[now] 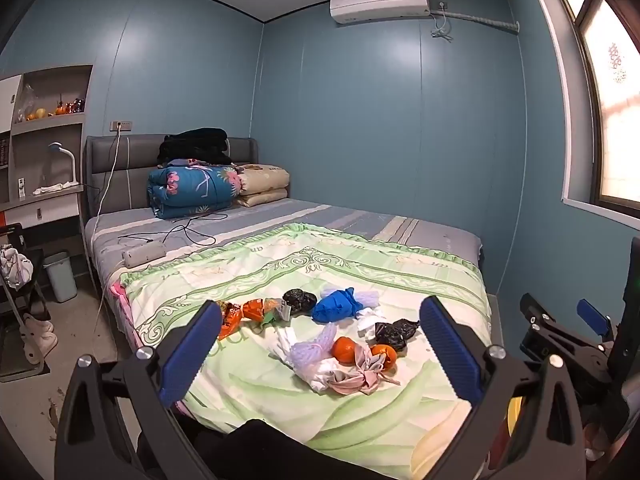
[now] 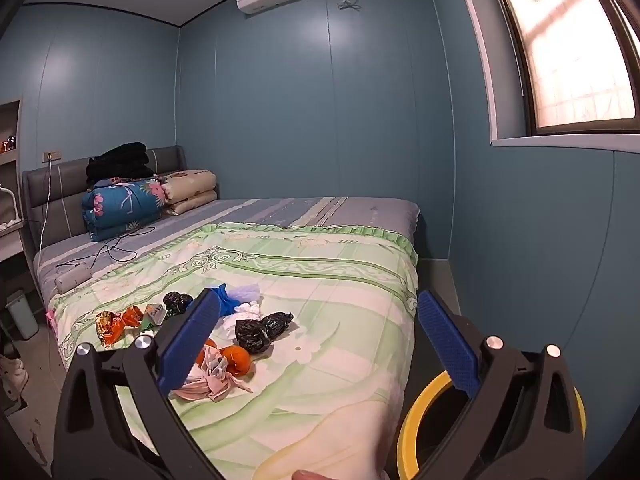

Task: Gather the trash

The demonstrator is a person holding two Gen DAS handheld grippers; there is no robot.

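Note:
A pile of trash lies on the green bedspread [image 1: 400,276]: orange snack wrappers [image 1: 240,314], two knotted black bags [image 1: 299,299] [image 1: 394,332], a blue bag [image 1: 336,306], white foam netting [image 1: 316,344], orange peel pieces [image 1: 345,349] and a pinkish rag [image 1: 362,376]. My left gripper [image 1: 321,302] hovers open before the pile, nothing between its blue pads. My right gripper [image 2: 318,295] is open too and empty, with the black bag [image 2: 260,330], the peel [image 2: 238,358] and the rag [image 2: 212,380] ahead on its left. A yellow-rimmed bin [image 2: 416,420] sits low at the right.
Folded quilts [image 1: 196,190] and a dark blanket are stacked at the headboard. A power strip [image 1: 144,254] with cables lies on the striped sheet. A pale bin [image 1: 60,276] stands on the floor at the left, beside a desk with shelves. The blue wall and a window close off the right side.

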